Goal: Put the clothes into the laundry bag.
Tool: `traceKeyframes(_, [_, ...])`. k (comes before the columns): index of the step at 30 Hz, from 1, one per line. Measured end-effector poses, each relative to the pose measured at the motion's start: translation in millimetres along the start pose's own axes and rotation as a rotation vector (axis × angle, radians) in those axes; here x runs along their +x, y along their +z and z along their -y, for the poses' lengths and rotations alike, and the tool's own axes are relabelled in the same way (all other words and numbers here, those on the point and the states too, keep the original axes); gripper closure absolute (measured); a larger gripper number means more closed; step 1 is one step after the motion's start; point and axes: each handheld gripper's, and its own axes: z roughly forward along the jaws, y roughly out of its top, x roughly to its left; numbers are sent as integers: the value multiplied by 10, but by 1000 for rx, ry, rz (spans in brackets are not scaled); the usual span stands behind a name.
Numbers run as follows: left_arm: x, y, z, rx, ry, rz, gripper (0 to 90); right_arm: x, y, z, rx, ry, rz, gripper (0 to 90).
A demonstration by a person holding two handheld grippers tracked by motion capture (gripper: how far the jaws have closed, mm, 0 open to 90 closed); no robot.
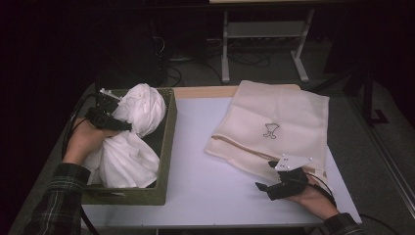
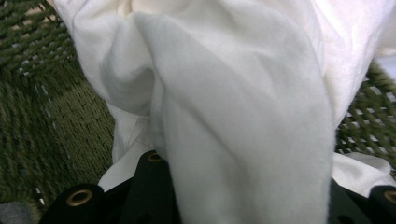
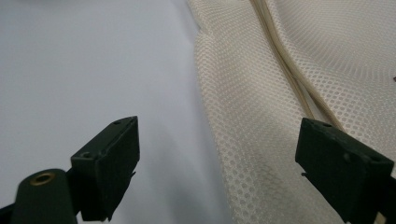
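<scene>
Left gripper (image 1: 110, 113) clamped on white cloth (image 1: 139, 110), frame left, over green woven basket (image 1: 169, 147). Right gripper (image 3: 219, 163) jaws apart, lower right, at cream mesh bag (image 1: 279, 117) edge.

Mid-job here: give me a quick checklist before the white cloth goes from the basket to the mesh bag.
1. Left gripper clamped on white cloth: ok, cloth bunched between its jaws.
2. Cloth clear of basket: not ok, its lower part lies inside.
3. Right gripper open: ok, jaws wide apart.
4. Right gripper on mesh bag: not ok, it holds nothing, at the bag's near edge.
5. Bag mouth open: cannot tell.
6. Table between basket and bag free: ok.
</scene>
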Motion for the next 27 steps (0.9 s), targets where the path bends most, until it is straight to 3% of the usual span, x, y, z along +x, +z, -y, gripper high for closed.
traceKeyframes(13, [-147, -327, -275, -49, 49, 30, 669, -5, -5, -1, -3, 4, 2, 132])
traceKeyframes(22, [-342, -528, -513, -87, 100, 61, 669, -10, -10, -2, -4, 8, 1, 132])
traceKeyframes(27, [-476, -561, -645, -103, 120, 103, 670, -13, -12, -1, -3, 11, 2, 132])
